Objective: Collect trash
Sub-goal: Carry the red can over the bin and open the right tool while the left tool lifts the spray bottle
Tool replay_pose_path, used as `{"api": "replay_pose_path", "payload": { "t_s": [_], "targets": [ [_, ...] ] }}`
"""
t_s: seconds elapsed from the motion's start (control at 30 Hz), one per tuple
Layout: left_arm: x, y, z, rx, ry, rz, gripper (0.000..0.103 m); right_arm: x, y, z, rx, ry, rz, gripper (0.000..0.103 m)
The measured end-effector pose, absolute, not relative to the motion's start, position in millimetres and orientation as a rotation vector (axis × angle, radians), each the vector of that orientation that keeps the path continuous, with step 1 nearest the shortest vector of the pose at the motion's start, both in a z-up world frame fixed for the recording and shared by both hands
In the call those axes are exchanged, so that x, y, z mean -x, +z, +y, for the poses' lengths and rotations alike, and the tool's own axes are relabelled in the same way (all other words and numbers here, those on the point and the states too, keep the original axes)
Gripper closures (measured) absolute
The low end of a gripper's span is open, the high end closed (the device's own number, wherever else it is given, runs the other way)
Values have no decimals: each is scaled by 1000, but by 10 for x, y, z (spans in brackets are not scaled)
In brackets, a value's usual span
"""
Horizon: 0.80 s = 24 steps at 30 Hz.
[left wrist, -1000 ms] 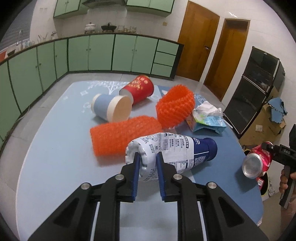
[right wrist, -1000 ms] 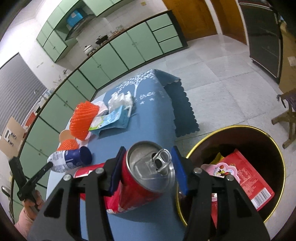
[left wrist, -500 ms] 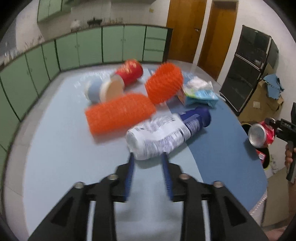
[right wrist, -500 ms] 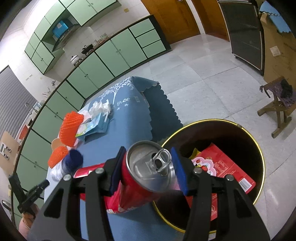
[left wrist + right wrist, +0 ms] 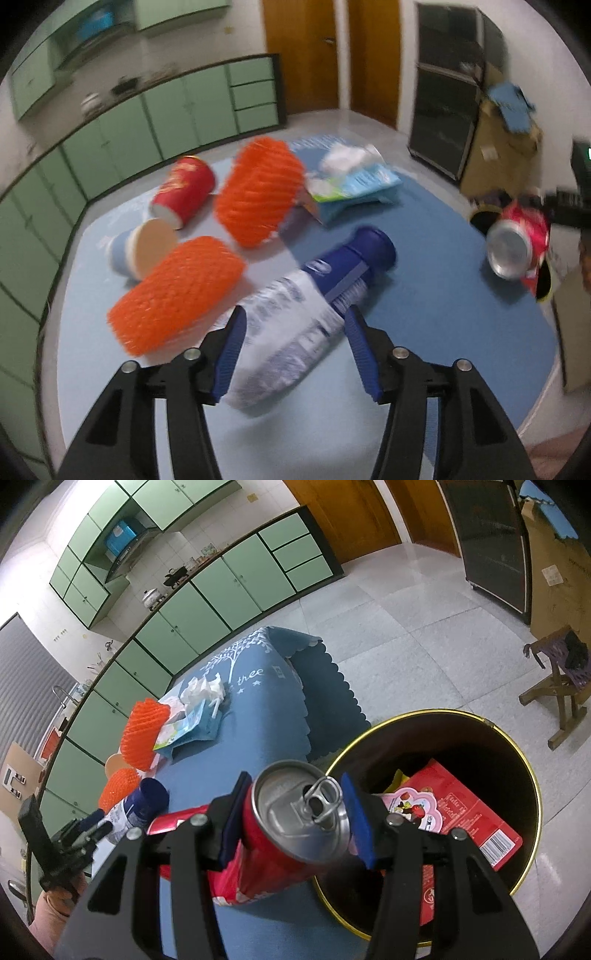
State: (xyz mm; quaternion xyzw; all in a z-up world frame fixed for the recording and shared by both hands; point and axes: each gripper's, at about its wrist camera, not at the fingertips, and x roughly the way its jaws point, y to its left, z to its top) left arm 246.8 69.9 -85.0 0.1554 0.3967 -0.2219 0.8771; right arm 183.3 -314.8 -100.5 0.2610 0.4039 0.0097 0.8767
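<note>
Can [image 5: 295, 823] sat clenched in the right gripper [image 5: 295, 818], bin [image 5: 517, 760] at three o'clock. Left gripper [image 5: 293, 350] fingers were opening around the bottle [image 5: 306, 314]. Next, I judged: drop the can in.

Black claw [image 5: 291, 347] frames, blue pads, silver screws, seemingly identical.

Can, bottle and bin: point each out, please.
can [image 5: 295, 812], right wrist view, on its silver top.
bottle [image 5: 295, 325], left wrist view, on its white label.
bin [image 5: 532, 790], right wrist view, on its yellow rim.

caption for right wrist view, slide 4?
Right gripper holds a crushed red can at the rim of the trash bin.
</note>
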Motion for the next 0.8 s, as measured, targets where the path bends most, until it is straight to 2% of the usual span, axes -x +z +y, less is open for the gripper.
{"api": "replay_pose_path", "payload": {
  "t_s": [0.23,0.53,0.7,0.8],
  "targets": [
    [-2620,-1084,606,-403,-424,846,48,-1835,-1062,-3159,-552,18,856,55],
    [-2712,-1183,528,-416,-370,826,40,-1877,-1137,-3144,-559,22,872,55],
    [-2715,-1199,471,-421,-340,789,50,-1878,-1153,-3105,-562,28,873,55],
    [-2706,-1169,449,-424,-328,762,61,-1869,-1152,-3109,-566,31,871,55]
  ]
}}
